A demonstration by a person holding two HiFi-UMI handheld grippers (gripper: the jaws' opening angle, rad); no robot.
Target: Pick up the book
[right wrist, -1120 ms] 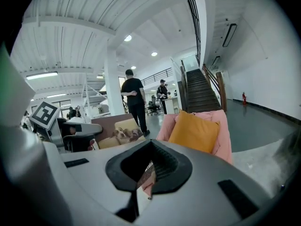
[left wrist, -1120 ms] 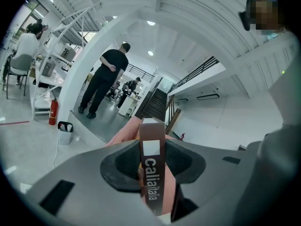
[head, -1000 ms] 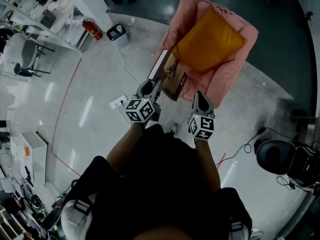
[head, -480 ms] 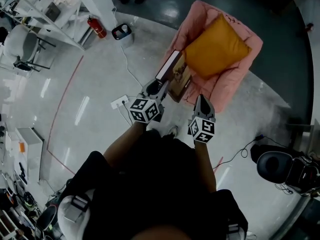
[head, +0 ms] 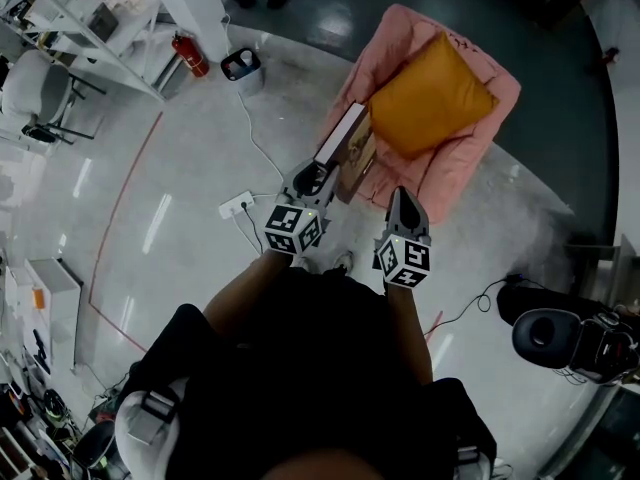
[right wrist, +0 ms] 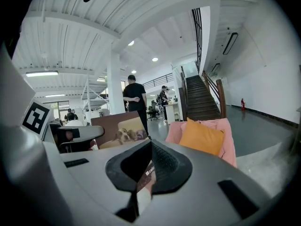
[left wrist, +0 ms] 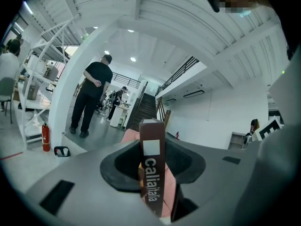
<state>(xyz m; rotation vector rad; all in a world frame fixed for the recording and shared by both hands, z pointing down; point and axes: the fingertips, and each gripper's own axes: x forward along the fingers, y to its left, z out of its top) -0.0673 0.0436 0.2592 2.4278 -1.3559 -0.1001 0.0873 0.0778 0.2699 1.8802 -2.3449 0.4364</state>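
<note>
My left gripper [head: 318, 176] is shut on a thick brown book [head: 345, 153], which stands tilted on edge in the air above the front of a pink armchair [head: 470, 138]. In the left gripper view the book's spine [left wrist: 151, 173], printed with white letters, sits upright between the jaws. Its dog-picture cover [right wrist: 120, 128] shows at the left of the right gripper view. My right gripper [head: 400, 200] hangs to the book's right, apart from it, with its jaws together. A thin brown printed strip [right wrist: 146, 172] shows in the slit between them. An orange cushion [head: 430, 93] lies on the armchair.
A power strip [head: 237, 205] and its cable lie on the glossy floor to the left. A red fire extinguisher [head: 190, 56] stands by a white pillar. A black office chair [head: 545, 333] is at the right. A person in black [left wrist: 91, 95] stands ahead, and stairs [right wrist: 200, 98] rise beyond.
Both grippers have risen and drawn back from the armchair. The book came up with the left gripper and rolled further onto its edge.
</note>
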